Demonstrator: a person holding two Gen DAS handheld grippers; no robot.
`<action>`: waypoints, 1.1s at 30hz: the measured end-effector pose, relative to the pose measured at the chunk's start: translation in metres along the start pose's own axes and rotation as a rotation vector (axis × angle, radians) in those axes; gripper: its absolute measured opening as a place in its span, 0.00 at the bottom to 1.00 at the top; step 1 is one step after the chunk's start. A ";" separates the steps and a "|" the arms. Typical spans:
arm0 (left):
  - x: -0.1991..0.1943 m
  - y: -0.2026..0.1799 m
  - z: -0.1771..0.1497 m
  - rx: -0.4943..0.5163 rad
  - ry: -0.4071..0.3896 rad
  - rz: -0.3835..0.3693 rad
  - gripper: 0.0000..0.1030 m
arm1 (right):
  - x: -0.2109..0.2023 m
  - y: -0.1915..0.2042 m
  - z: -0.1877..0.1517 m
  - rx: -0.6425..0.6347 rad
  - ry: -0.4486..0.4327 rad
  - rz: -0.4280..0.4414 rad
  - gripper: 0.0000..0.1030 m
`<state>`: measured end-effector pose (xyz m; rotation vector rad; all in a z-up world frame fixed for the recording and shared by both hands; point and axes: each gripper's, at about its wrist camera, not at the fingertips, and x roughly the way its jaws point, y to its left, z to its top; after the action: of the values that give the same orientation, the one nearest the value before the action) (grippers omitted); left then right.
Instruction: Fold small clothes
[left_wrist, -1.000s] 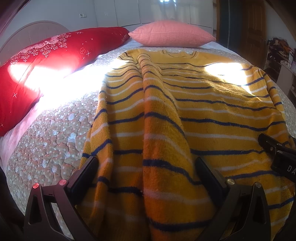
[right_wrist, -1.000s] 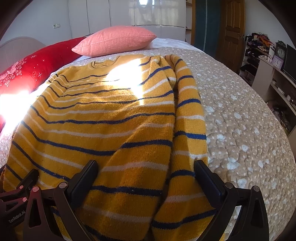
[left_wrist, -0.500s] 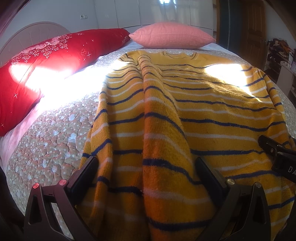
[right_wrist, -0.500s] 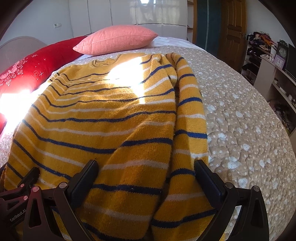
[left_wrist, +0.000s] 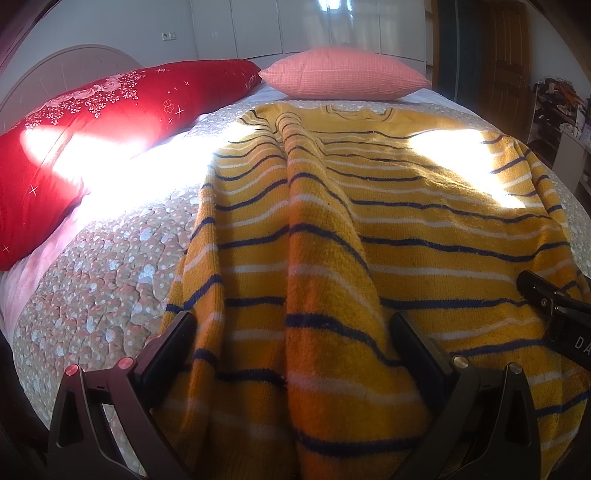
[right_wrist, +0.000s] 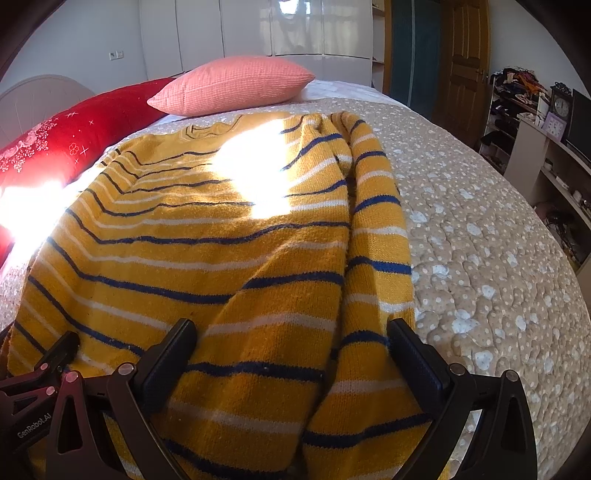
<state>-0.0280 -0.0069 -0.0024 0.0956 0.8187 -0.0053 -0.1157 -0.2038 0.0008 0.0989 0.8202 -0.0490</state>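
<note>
Sweater, yellow knit with navy and white stripes (left_wrist: 369, 229), lies flat on the quilted bed (right_wrist: 480, 258), long axis running away from me, hem under both grippers. Left fingers (left_wrist: 291, 354) and right fingers (right_wrist: 291, 354) spread wide, gripping nothing; left straddles the folded-in left sleeve, right the right sleeve, equally near.

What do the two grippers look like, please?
Left gripper: black, two wide flat fingers on triangular cut-out frames, red and silver bolt heads. Right gripper: same black build, silver bolts. White lettering marks each gripper's body, seen in the other's view.
</note>
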 end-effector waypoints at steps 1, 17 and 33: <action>0.000 0.000 0.000 0.001 0.000 0.001 1.00 | 0.000 0.000 0.000 0.000 -0.002 -0.001 1.00; -0.050 0.091 0.032 -0.103 -0.046 -0.057 1.00 | -0.005 0.001 -0.005 -0.002 -0.016 -0.017 1.00; -0.018 0.121 0.042 -0.192 0.058 -0.050 0.03 | -0.004 0.002 -0.003 -0.009 -0.017 -0.029 1.00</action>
<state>-0.0049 0.1091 0.0495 -0.1067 0.8757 0.0288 -0.1208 -0.2013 0.0017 0.0783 0.8052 -0.0731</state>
